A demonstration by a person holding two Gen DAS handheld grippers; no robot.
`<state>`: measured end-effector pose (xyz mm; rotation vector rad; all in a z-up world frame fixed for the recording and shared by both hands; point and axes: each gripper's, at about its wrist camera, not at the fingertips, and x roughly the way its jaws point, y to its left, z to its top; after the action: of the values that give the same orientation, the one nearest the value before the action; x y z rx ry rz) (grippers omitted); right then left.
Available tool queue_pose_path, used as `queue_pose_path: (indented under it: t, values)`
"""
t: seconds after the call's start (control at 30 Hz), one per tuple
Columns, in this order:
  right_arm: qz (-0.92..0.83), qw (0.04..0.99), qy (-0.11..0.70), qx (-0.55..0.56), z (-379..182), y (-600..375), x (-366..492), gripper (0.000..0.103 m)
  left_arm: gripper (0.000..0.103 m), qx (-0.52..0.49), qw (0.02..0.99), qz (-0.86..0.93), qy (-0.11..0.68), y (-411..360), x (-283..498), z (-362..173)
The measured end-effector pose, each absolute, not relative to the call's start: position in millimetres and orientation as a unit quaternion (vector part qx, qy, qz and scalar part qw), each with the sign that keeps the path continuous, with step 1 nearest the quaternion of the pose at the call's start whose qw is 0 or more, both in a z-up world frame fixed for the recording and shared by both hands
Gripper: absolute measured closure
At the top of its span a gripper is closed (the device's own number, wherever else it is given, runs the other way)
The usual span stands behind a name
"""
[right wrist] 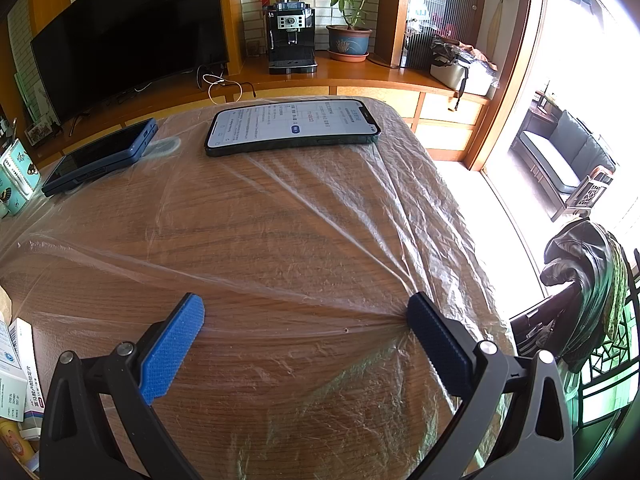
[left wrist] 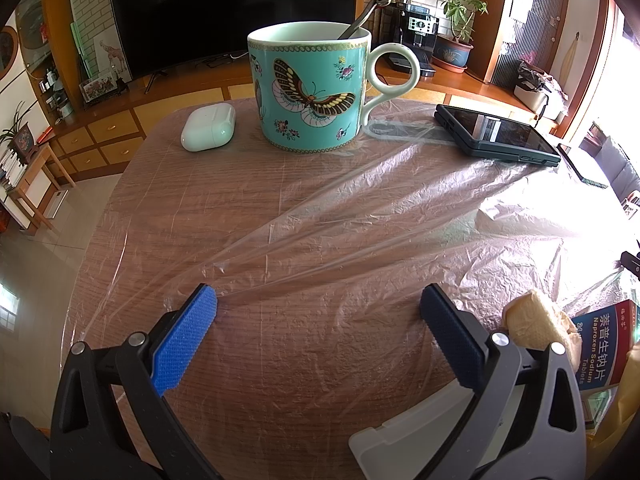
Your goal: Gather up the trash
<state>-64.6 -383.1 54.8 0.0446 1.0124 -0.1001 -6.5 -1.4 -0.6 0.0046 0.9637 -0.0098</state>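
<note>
Collection is judged barely begun: the thin clear plastic sheet (left wrist: 360, 216) is still spread over the round wood-grain bench (right wrist: 280, 216), pinned under mug and phones, while left gripper (left wrist: 318, 304) and right gripper (right wrist: 306, 312) are held wide-jawed, nothing gripped.

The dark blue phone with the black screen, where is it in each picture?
Left wrist view: the dark blue phone lies at upper right on the clear plastic sheet, right of the turquoise butterfly mug.
Right wrist view: the phone lies at upper left, with the mug cut off at the left edge beside it.
Shared landmark: the black coffee machine on the wooden counter behind.
</note>
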Motion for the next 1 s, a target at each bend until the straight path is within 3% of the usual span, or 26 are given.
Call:
queue_pose_path:
  t: [1.0]
  values:
    - [-0.048,0.873,0.484,0.021,54.7,-383.7,-64.2,0.004,0.001,0.002,0.886,-0.004,0.463,-4.5,3.3,-2.5]
